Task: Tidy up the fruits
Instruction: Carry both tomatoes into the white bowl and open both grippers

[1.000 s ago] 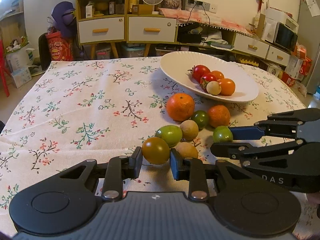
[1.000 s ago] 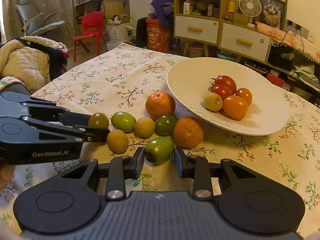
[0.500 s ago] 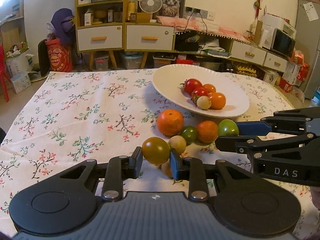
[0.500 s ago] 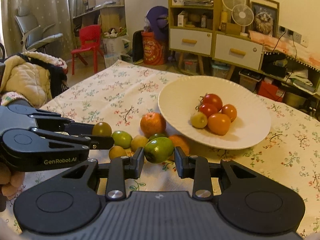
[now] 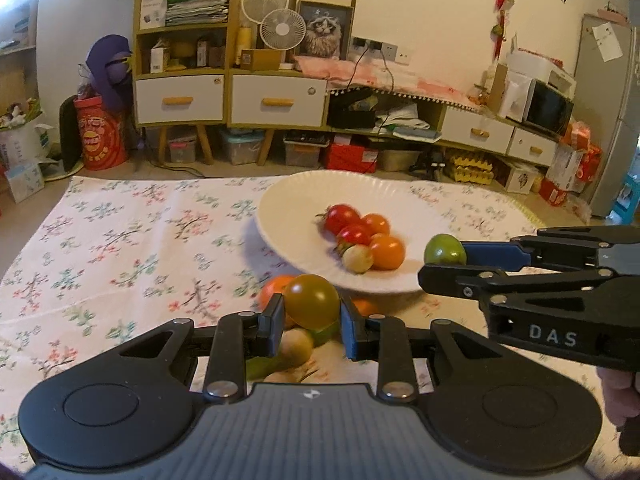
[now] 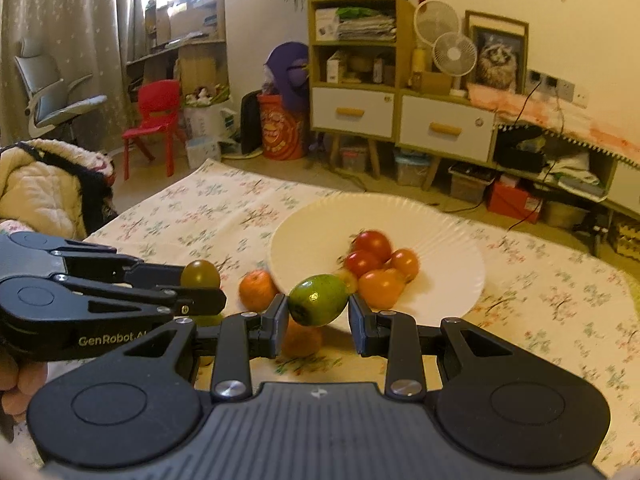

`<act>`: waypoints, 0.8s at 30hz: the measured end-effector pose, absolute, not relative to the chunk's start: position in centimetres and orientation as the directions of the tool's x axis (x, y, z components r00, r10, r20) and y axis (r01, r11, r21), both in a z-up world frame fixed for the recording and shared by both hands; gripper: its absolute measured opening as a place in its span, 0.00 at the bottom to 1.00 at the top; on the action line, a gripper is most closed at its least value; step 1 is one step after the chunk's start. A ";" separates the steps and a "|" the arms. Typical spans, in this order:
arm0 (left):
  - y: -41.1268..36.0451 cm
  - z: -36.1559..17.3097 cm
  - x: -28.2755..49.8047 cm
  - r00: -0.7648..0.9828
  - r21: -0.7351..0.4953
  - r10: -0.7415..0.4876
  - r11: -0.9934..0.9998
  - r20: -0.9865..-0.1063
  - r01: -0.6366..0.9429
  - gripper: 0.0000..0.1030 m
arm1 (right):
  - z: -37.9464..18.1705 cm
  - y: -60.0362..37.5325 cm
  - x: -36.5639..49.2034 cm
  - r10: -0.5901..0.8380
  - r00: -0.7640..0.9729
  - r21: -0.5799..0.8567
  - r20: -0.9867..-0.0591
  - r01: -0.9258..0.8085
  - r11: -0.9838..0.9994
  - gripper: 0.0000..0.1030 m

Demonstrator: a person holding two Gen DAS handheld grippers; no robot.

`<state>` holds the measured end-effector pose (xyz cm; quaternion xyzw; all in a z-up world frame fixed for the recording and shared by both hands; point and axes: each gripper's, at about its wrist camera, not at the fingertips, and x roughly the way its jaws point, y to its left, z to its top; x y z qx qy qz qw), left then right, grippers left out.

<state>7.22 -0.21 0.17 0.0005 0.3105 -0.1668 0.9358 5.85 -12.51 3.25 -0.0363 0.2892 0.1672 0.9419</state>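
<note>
- The left gripper [image 5: 312, 322] is clamped on an olive-brown tomato [image 5: 311, 301]: round, smooth, glossy, dull yellow-green shading to brown. Both blue pads press its sides, and it sits right at the fingertips, clear of the tablecloth [image 5: 120, 240].
- The right gripper [image 6: 318, 316] is closed on a green tomato [image 6: 318, 299]: more oval, bright green with a darker, brownish underside. It too is pinched at the very tips, carried in the air.
- In the left wrist view the green tomato [image 5: 445, 249] hangs at the near right edge of the white plate [image 5: 296, 208]; in the right wrist view the olive-brown tomato [image 6: 200, 274] is left of the plate [image 6: 320, 216], above the cloth.
- The plate holds two red tomatoes [image 5: 340, 218], two orange ones [image 5: 386, 252] and a small pale fruit [image 5: 357, 258], clustered right of its middle.
- Below and behind the left gripper, an orange mandarin [image 5: 274, 292], a tan fruit [image 5: 296, 346] and scraps of green fruit lie on the cloth, partly hidden by the fingers.
- Against the frames of a second ago, both tomatoes have left the row on the cloth and risen; the plate sits lower in each view and closer to the fingertips, and the remaining fruits have slid down behind the fingers. Both grips look unchanged.
</note>
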 end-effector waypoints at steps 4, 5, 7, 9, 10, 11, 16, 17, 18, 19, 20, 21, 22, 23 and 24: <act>-1.2 0.3 8.0 0.742 -0.121 -0.340 0.935 -0.578 0.334 0.25 | 3.5 -13.5 6.4 0.271 0.795 0.026 -0.543 -0.307 0.951 0.28; -1.4 0.3 8.3 0.738 -0.131 -0.349 0.932 -0.578 0.337 0.25 | 3.5 -13.8 6.7 0.264 0.798 0.026 -0.542 -0.299 0.954 0.28; -1.6 0.3 9.0 0.731 -0.148 -0.362 0.928 -0.578 0.342 0.25 | 3.4 -14.5 7.2 0.255 0.799 0.034 -0.545 -0.283 0.959 0.28; -1.8 0.3 9.6 0.725 -0.155 -0.372 0.924 -0.579 0.350 0.25 | 3.2 -15.2 7.9 0.254 0.795 0.054 -0.552 -0.269 0.962 0.29; -1.9 0.2 9.9 0.722 -0.154 -0.374 0.923 -0.582 0.353 0.25 | 3.1 -15.5 8.2 0.254 0.793 0.062 -0.553 -0.265 0.962 0.29; -2.0 0.0 10.4 0.718 -0.151 -0.372 0.923 -0.588 0.355 0.25 | 3.0 -15.7 8.6 0.255 0.791 0.069 -0.556 -0.262 0.963 0.29; -2.5 -0.8 12.6 0.706 -0.151 -0.354 0.930 -0.613 0.336 0.25 | 1.9 -16.5 9.8 0.242 0.779 0.074 -0.579 -0.245 0.967 0.29; -2.5 -0.8 13.1 0.705 -0.149 -0.352 0.931 -0.616 0.334 0.25 | 1.6 -16.7 9.9 0.241 0.775 0.074 -0.584 -0.245 0.967 0.29; -2.6 -0.9 13.5 0.705 -0.147 -0.349 0.932 -0.617 0.332 0.25 | 1.4 -16.7 10.1 0.238 0.771 0.071 -0.590 -0.244 0.967 0.29; -2.8 -1.0 13.9 0.704 -0.143 -0.346 0.932 -0.620 0.332 0.25 | 1.3 -16.7 10.1 0.235 0.769 0.067 -0.595 -0.244 0.967 0.29; -2.9 -1.1 14.3 0.703 -0.138 -0.343 0.933 -0.624 0.333 0.25 | 1.2 -16.7 10.2 0.232 0.767 0.064 -0.599 -0.244 0.968 0.29; -3.1 -1.1 14.7 0.700 -0.132 -0.339 0.933 -0.628 0.334 0.25 | 1.1 -16.7 10.3 0.230 0.765 0.060 -0.602 -0.244 0.968 0.29; -3.2 -1.1 15.1 0.699 -0.124 -0.333 0.935 -0.633 0.334 0.25 | 1.0 -16.7 10.4 0.227 0.764 0.057 -0.604 -0.243 0.968 0.29; -3.3 -1.1 15.5 0.697 -0.118 -0.329 0.935 -0.638 0.333 0.25 | 1.0 -16.7 10.5 0.224 0.763 0.055 -0.606 -0.241 0.969 0.29; -3.4 -1.2 15.8 0.694 -0.115 -0.326 0.936 -0.642 0.334 0.25 | 0.9 -16.8 10.5 0.221 0.762 0.052 -0.608 -0.240 0.969 0.29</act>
